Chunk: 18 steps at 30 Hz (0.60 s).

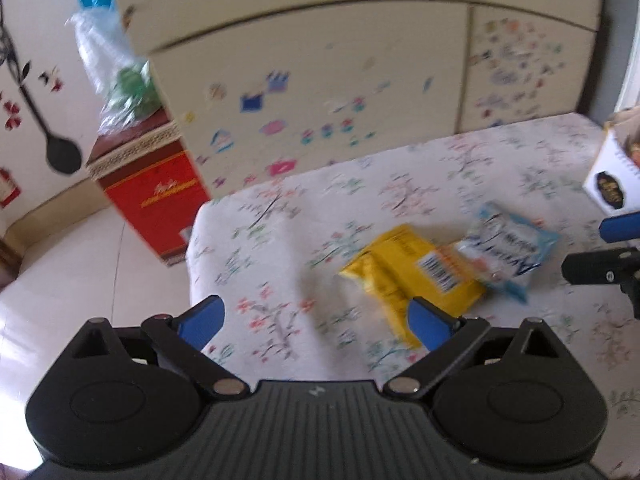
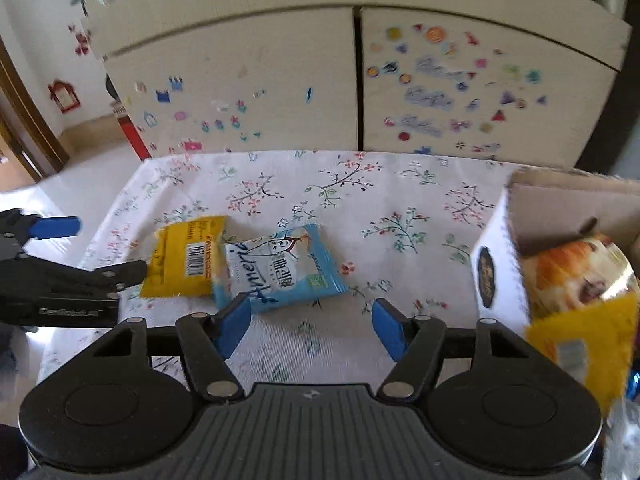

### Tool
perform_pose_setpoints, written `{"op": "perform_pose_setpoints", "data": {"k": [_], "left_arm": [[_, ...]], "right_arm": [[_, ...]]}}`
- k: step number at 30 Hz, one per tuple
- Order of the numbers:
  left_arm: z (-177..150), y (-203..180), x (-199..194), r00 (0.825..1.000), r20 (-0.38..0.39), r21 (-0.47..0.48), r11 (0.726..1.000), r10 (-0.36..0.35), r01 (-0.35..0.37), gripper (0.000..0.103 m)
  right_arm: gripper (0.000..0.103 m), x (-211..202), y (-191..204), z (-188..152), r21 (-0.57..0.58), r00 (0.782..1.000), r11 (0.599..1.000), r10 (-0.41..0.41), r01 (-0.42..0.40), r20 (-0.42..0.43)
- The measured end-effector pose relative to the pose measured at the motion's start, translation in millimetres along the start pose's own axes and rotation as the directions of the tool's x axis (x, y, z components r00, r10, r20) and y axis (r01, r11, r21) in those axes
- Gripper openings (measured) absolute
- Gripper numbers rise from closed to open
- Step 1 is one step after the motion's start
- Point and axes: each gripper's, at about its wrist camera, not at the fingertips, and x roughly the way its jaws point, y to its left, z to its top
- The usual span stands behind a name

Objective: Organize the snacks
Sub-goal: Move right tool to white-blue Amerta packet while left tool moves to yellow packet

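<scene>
A yellow snack packet (image 1: 412,272) (image 2: 182,256) and a light blue snack packet (image 1: 508,248) (image 2: 280,268) lie side by side on the floral tablecloth (image 2: 360,192), the blue one overlapping the yellow one's edge. My left gripper (image 1: 316,320) hovers open over the cloth with nothing between its fingers; its right finger (image 1: 430,326) covers a corner of the yellow packet. My right gripper (image 2: 312,330) is open and empty just in front of the blue packet. At the right stands a white cardboard box (image 2: 496,264) (image 1: 612,184) holding an orange-brown packet (image 2: 576,276) and another yellow packet (image 2: 588,344).
A cream cupboard (image 2: 260,80) covered in stickers stands right behind the table. Left of the table, on the pale floor, is a red box (image 1: 160,200) with a plastic bag (image 1: 112,80) on top. The table's left edge (image 1: 192,248) drops off near my left gripper.
</scene>
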Motion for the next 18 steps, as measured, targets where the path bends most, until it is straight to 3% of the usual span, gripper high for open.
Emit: {"op": "perform_pose_setpoints", "data": {"k": [2,9,13,18], "left_arm": [[4,-3,2,1.0,0.015,-0.022,1.0,-0.008,0.009,0.098],[29,-6,28,0.999,0.018,-0.154,0.988,-0.029,0.032,0.098],[31,-14,47,0.998,-0.026,-0.171,0.984,-0.059,0.054,0.098],[18,-6,53,0.996,-0.083,-0.175,0.985,-0.017,0.002,0.1]], "right_arm": [[0.074,-7,-4,-3,0.021,1.0,1.0,-0.008,0.007,0.029],[0.074,5,-15,-4,0.124,1.0,0.992,-0.007,0.008,-0.007],[0.074,5,-19,-5,0.155,1.0,0.988,0.012,-0.009,-0.02],[0.074,5,-23,-2,0.233,0.999,0.972,0.026,-0.016,-0.039]]}}
